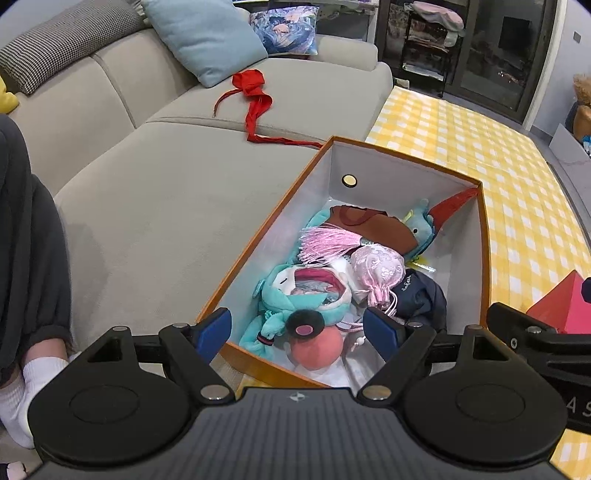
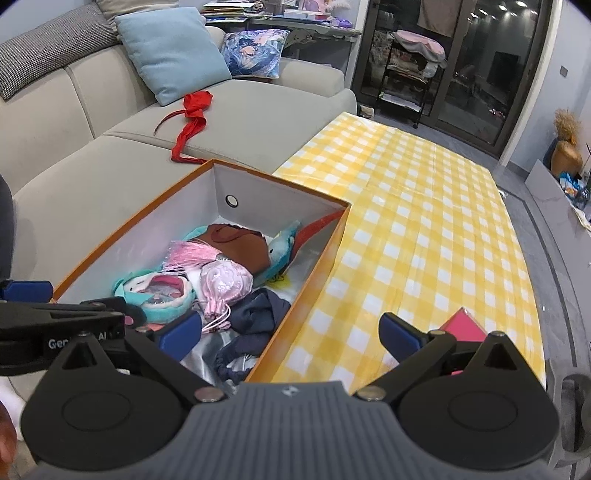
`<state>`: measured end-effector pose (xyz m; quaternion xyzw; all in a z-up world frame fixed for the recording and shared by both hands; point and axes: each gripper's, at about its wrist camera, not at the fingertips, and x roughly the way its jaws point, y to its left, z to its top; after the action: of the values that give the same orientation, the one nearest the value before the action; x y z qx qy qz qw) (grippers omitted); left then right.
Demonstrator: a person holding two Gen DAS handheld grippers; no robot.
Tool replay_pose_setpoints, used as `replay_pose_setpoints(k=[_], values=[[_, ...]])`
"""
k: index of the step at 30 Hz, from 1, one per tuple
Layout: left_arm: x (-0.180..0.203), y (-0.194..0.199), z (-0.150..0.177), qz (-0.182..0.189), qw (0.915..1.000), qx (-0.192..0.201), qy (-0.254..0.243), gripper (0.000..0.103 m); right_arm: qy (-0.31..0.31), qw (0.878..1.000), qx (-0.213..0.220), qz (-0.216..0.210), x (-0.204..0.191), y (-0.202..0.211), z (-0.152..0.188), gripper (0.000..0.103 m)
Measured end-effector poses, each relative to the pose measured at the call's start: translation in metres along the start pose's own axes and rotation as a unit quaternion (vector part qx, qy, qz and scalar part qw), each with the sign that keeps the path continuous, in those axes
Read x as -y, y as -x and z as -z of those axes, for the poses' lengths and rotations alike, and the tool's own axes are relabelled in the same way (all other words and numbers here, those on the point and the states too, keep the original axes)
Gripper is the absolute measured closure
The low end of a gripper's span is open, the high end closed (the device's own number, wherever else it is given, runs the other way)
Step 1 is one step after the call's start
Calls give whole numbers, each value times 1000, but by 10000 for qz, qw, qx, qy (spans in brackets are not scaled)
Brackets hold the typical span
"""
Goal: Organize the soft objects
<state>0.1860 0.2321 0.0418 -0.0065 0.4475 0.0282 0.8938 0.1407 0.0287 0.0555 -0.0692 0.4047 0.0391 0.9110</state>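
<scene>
An orange box (image 1: 280, 206) with white inner walls stands between the sofa and the checked table; it also shows in the right wrist view (image 2: 122, 229). It holds several soft things: a teal plush (image 1: 295, 299), a pink ball (image 1: 316, 349), a pink satin pouch (image 1: 376, 271), a pink tassel (image 1: 325, 242), a brown cloth (image 1: 369, 225) and a dark navy garment (image 1: 424, 299). A red cloth strip (image 1: 258, 103) lies on the sofa seat. My left gripper (image 1: 299, 332) is open and empty over the box's near end. My right gripper (image 2: 291, 336) is open and empty over the box's right wall.
The grey sofa (image 1: 166, 206) carries a light blue cushion (image 1: 207, 37), a printed cushion (image 1: 284, 29) and a houndstooth cushion (image 1: 70, 40). The table has a yellow checked cloth (image 2: 424, 229) with a pink-red box (image 2: 463, 326) near its front. A person's leg and white sock (image 1: 22, 398) are at the left.
</scene>
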Motion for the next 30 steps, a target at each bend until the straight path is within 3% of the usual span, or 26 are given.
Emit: replay_pose_setpoints(k=[30], values=[[-4, 2, -2, 107, 9999, -17, -33, 8, -61, 9999, 2, 128, -2, 3, 5, 3]])
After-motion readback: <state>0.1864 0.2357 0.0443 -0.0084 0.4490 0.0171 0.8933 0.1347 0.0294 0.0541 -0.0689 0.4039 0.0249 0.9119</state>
